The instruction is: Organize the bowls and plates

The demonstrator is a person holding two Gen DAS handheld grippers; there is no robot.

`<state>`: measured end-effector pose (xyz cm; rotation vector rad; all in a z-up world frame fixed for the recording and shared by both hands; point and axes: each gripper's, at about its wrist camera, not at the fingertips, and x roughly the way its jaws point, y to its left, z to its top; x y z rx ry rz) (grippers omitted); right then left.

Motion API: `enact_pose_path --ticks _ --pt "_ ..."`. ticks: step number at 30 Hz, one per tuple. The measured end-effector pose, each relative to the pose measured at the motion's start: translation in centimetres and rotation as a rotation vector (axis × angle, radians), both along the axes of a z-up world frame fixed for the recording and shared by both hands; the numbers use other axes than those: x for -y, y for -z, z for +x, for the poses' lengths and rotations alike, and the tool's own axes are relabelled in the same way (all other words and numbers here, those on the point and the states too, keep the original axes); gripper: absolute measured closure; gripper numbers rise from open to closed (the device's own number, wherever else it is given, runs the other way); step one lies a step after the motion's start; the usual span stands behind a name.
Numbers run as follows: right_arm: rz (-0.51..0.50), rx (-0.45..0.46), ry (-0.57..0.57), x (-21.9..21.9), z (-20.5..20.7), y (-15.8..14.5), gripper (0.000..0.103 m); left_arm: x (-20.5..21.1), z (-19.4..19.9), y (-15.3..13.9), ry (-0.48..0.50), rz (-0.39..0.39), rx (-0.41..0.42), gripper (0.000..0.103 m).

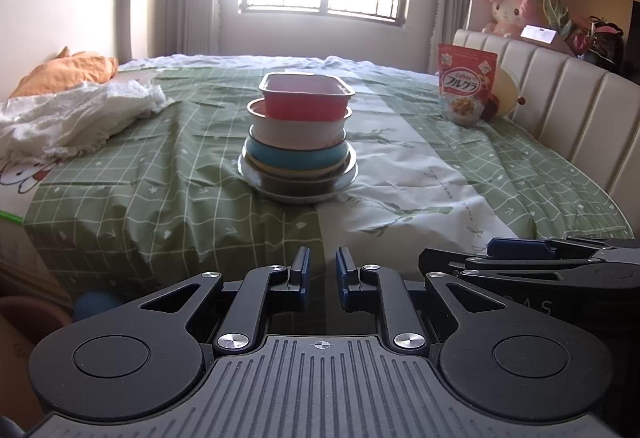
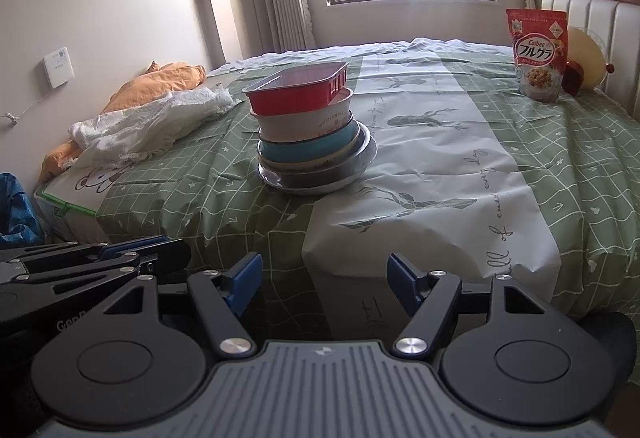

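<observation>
One cereal bag beyond stacked dishes.

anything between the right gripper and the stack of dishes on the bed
Nothing. In the right wrist view only bare green checked bedspread lies between the right gripper and the stack of dishes; the left wrist view shows the same bare cloth.

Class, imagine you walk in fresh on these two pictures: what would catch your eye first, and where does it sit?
First, the leaning stack of dishes in the middle of the green checked bedspread, topped by a red rectangular tray. Next, the red cereal bag standing upright near the padded headboard to the right. Low in front, the left gripper and right gripper hold nothing.
</observation>
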<state>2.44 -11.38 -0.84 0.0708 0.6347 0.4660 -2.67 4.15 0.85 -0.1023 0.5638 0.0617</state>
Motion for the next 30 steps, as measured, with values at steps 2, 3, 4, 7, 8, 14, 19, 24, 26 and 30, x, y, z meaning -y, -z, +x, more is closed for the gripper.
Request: enact_pose_path --ticks 2,3,4,7,8,14,19,24,26,30 --pt "0.000 -0.001 0.000 0.0 0.1 0.0 0.033 0.0 0.0 0.0 0.000 0.000 -0.001 0.086" --pt "0.000 -0.002 0.000 0.0 0.1 0.0 0.033 0.0 0.1 0.0 0.000 0.000 -0.001 0.086" --pt "0.001 -0.004 0.000 0.0 0.1 0.1 0.033 0.0 0.1 0.0 0.001 0.000 0.000 0.086" --pt "0.001 -0.007 0.000 -0.1 0.2 0.1 0.033 0.0 0.1 0.0 -0.001 -0.001 -0.001 0.086" --pt "0.001 -0.008 0.000 -0.1 0.2 0.2 0.033 0.0 0.1 0.1 -0.002 -0.001 -0.001 0.086" --pt "0.002 -0.012 -0.001 -0.1 0.4 0.4 0.033 0.0 0.1 0.1 -0.002 -0.001 -0.002 0.086" --pt "0.004 -0.017 -0.001 -0.1 0.6 0.5 0.033 0.0 0.1 0.1 -0.002 -0.001 -0.002 0.086" --pt "0.006 -0.017 -0.003 -0.1 0.6 0.5 0.033 0.0 0.1 0.1 -0.003 -0.001 -0.003 0.086" --pt "0.009 -0.018 -0.008 -0.1 0.8 0.5 0.033 0.0 0.4 0.2 -0.010 -0.002 -0.008 0.086" --pt "0.037 -0.018 -0.046 0.5 2.0 0.4 0.033 -0.2 1.5 0.7 -0.034 -0.008 -0.024 0.086"
